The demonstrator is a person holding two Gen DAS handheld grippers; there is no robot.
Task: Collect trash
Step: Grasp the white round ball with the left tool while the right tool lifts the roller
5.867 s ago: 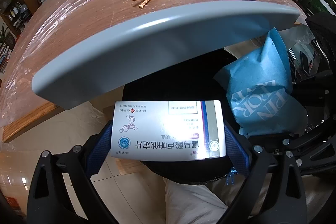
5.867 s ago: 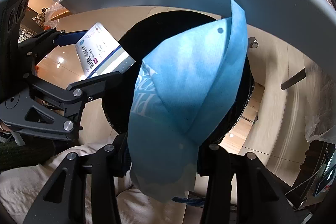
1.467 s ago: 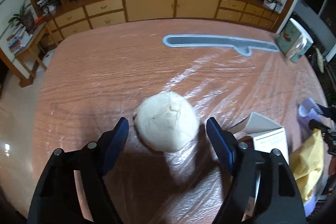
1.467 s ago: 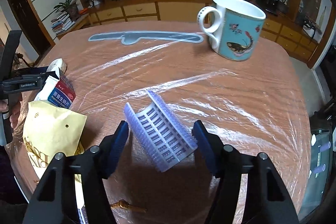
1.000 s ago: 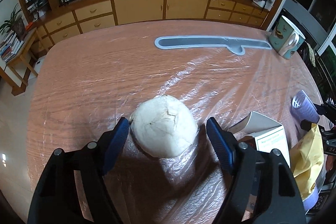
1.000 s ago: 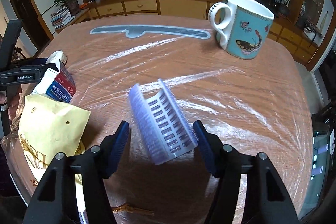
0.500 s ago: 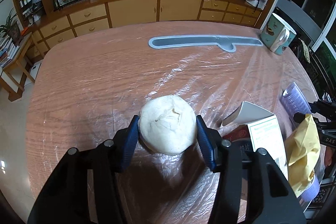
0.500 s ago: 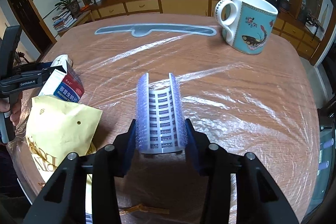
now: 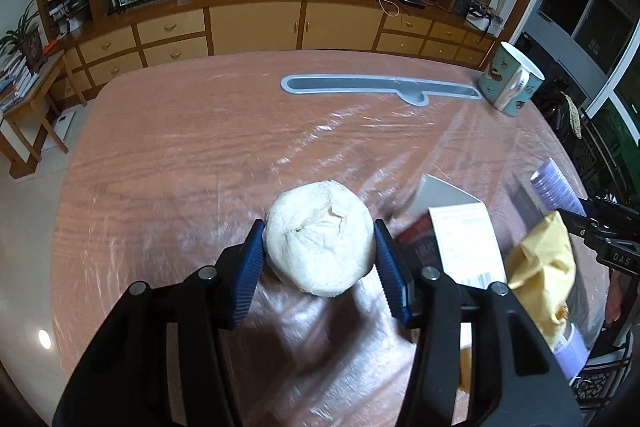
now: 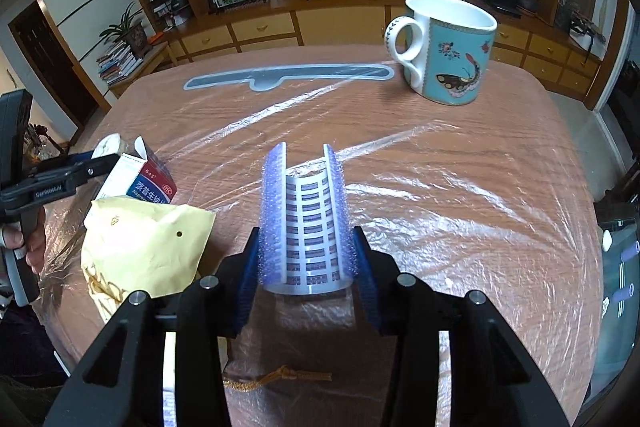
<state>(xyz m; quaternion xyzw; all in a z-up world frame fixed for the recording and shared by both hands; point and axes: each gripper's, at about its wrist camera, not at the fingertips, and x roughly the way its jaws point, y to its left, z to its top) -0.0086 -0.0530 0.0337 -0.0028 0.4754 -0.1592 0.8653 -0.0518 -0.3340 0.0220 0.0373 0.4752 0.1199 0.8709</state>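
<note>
In the left wrist view my left gripper (image 9: pixel 319 255) is shut on a crumpled white paper ball (image 9: pixel 320 237), held just above the plastic-covered wooden table (image 9: pixel 180 155). In the right wrist view my right gripper (image 10: pixel 306 255) is shut on a purple hair roller (image 10: pixel 306 227), its blue pads pressing both bristly sides. The roller (image 9: pixel 554 187) also shows at the right edge of the left wrist view. An open medicine box (image 10: pixel 140 181), a yellow paper bag (image 10: pixel 148 247) and a golden cord (image 10: pixel 280 375) lie on the table near the front edge.
A turquoise mug (image 10: pixel 448 51) stands at the far right of the table. A long grey tray (image 10: pixel 288 75) lies under the plastic film at the far side. A person's hand (image 10: pixel 36 247) holds the left gripper at the left edge. Cabinets line the wall behind.
Both grippers closed: the left on the paper ball, the right on the hair roller, which turned upright between the pads. The left gripper has lifted slightly with the ball.
</note>
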